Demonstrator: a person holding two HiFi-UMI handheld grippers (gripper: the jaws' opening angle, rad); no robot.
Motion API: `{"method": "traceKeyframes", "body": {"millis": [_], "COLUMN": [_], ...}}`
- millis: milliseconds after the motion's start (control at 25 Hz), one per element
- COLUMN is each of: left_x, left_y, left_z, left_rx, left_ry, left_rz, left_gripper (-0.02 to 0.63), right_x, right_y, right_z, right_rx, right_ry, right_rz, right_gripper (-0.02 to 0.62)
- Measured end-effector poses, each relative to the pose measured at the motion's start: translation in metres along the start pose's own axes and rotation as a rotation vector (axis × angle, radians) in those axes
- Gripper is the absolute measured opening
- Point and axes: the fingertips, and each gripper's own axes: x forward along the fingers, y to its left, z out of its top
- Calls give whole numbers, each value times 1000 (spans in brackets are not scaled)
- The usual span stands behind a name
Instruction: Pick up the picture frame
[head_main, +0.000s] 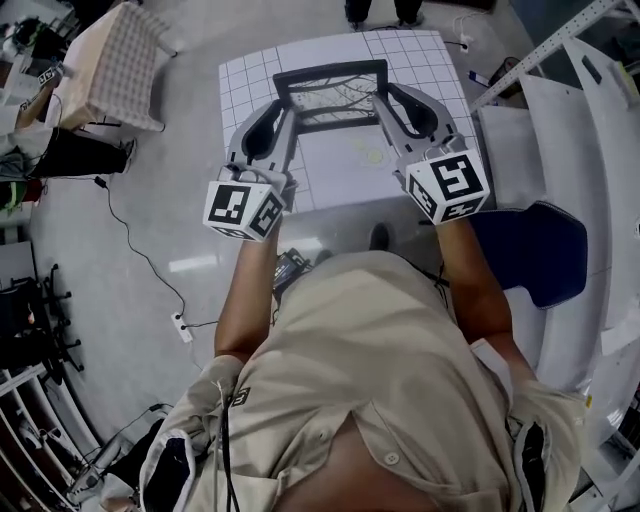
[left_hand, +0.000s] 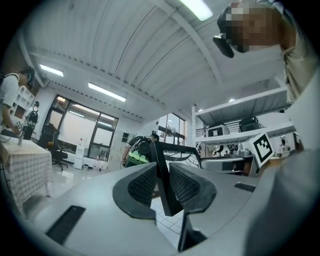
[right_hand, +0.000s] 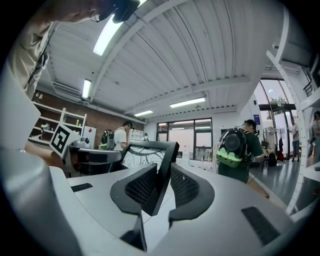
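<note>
The picture frame (head_main: 330, 72) is black with a pale line drawing inside, and it is held between both grippers over the white gridded table (head_main: 248, 85). My left gripper (head_main: 284, 112) is shut on the frame's left side. In the left gripper view, the frame's edge (left_hand: 161, 170) is pinched between the dark ribbed pads (left_hand: 141, 186). My right gripper (head_main: 386, 106) is shut on the frame's right side. In the right gripper view, the frame (right_hand: 165, 165) stands tilted between the pads (right_hand: 184, 187). Whether the frame touches the table cannot be told.
A table with a checked cloth (head_main: 115, 60) stands at the far left. A blue chair (head_main: 540, 250) and white shelving (head_main: 600, 130) are on the right. A cable and power strip (head_main: 181, 326) lie on the floor. A person with a green backpack (right_hand: 239, 150) stands beyond.
</note>
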Motion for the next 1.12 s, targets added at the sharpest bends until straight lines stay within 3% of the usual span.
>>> {"method": "traceKeyframes", "body": {"millis": [480,1120], "left_x": [-23,-31], "left_y": [-15,-21], "left_z": [44,55], "left_rx": [44,48], "left_ry": [-83,-97], "left_rz": [-50,-66], "left_gripper": [81,81], "right_x": [-21,-27], "right_y": [20,26], "right_z": [51,63], "right_rx": [-82,-107], "right_ry": [-85,-89], "right_rz": [-1,-13], "right_gripper": [87,87]}}
